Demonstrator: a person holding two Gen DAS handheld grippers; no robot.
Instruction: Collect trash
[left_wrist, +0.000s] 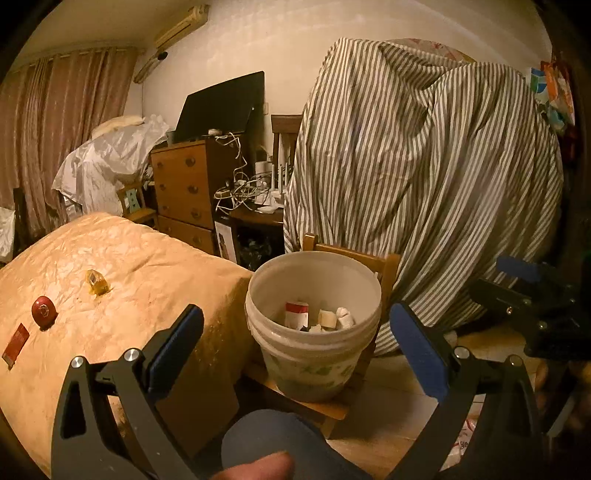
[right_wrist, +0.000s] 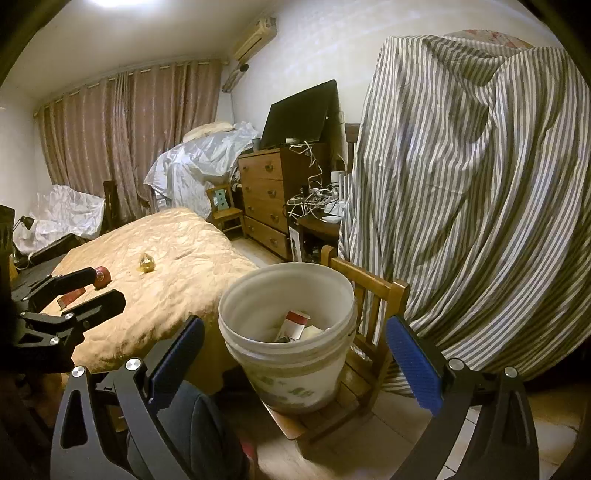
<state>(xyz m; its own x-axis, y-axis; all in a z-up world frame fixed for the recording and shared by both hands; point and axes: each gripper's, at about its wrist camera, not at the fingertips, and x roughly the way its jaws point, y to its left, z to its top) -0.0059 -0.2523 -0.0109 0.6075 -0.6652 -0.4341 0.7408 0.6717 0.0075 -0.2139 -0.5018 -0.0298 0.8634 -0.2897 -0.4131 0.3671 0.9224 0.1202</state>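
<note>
The bucket (left_wrist: 313, 325) mouth is open from above. The bed (left_wrist: 122, 295) crowds its left, and the chair back (left_wrist: 354, 254) and striped sheet (left_wrist: 424, 177) stand close behind.

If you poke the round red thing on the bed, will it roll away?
Probably a little. The round red thing looks ball-shaped, so a poke could start it rolling. The rumpled bedcover is soft, which would likely stop it soon. It looks small, so probably light.

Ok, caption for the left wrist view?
Open left tongs hover before the white bucket of trash on a small chair; three scraps remain on the bed.
</note>
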